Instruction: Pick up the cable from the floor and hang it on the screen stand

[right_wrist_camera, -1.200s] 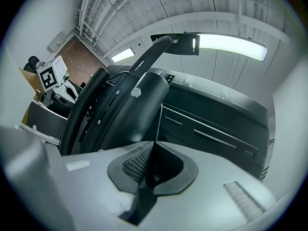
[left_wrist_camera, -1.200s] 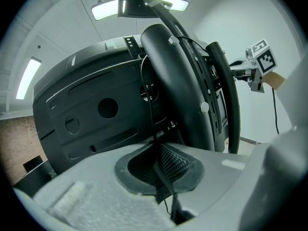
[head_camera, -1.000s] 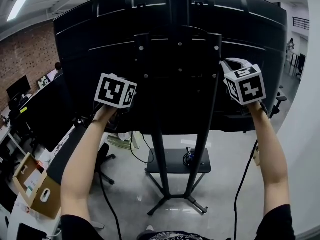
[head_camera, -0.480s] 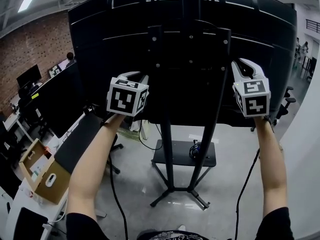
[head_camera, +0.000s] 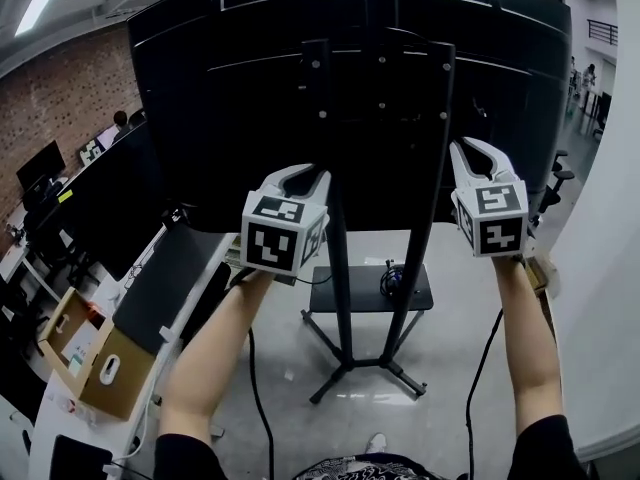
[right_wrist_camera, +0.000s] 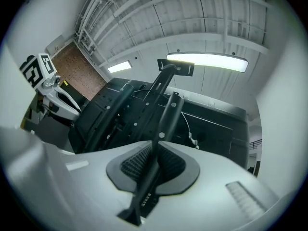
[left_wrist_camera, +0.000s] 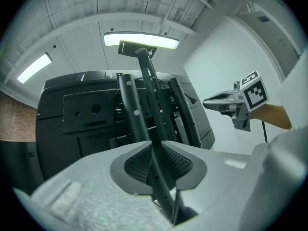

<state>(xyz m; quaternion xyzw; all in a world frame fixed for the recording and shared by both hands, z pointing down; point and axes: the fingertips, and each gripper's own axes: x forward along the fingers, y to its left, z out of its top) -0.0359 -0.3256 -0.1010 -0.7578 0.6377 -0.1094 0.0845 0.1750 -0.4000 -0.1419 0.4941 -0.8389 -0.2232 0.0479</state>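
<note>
The black screen (head_camera: 210,88) shows its back, mounted on a stand with two uprights (head_camera: 338,268). My left gripper (head_camera: 298,176) hovers just left of the left upright, below the screen's lower edge, jaws slightly apart with nothing between them. My right gripper (head_camera: 470,151) hangs to the right of the right upright, jaws also a little open and empty. A dark coiled cable (head_camera: 388,280) lies on the stand's base shelf (head_camera: 345,290). In the right gripper view a thin cable (right_wrist_camera: 191,131) hangs on the screen's back. Through each gripper's gap only a stand upright shows.
An open cardboard box (head_camera: 85,353) sits at the lower left beside a dark desk (head_camera: 165,283). Monitors (head_camera: 40,173) line the brick-wall side. A white wall (head_camera: 600,268) closes the right. The stand's feet (head_camera: 400,378) spread across the floor, and black leads trail from both grippers.
Both grippers have come down from the screen's back to below its lower edge. The left one has moved right, towards the left upright.
</note>
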